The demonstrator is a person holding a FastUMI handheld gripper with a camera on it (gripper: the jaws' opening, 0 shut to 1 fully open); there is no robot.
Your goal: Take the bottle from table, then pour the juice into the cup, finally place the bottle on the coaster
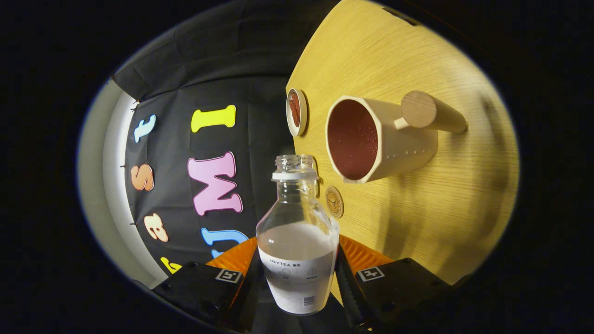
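Observation:
My gripper point(297, 273) is shut on a clear uncapped bottle point(297, 232), both black fingers pressing its labelled lower body. The bottle holds white liquid up to about half its height, and its open mouth points ahead of the fingers. The view is rolled, so the wooden table point(417, 208) stands on edge to the right. Beyond the bottle's mouth and slightly right sits a cream cup point(366, 141) with a round wooden handle; its inside looks dark reddish. A small round wooden coaster point(334, 202) lies on the table just beside the bottle's neck, between bottle and cup.
A small white-rimmed round dish point(296, 112) with dark reddish contents sits near the table's edge, beyond the cup. The black cloth wall point(260, 69) hangs past that edge. Bare wood stretches to the right of the cup.

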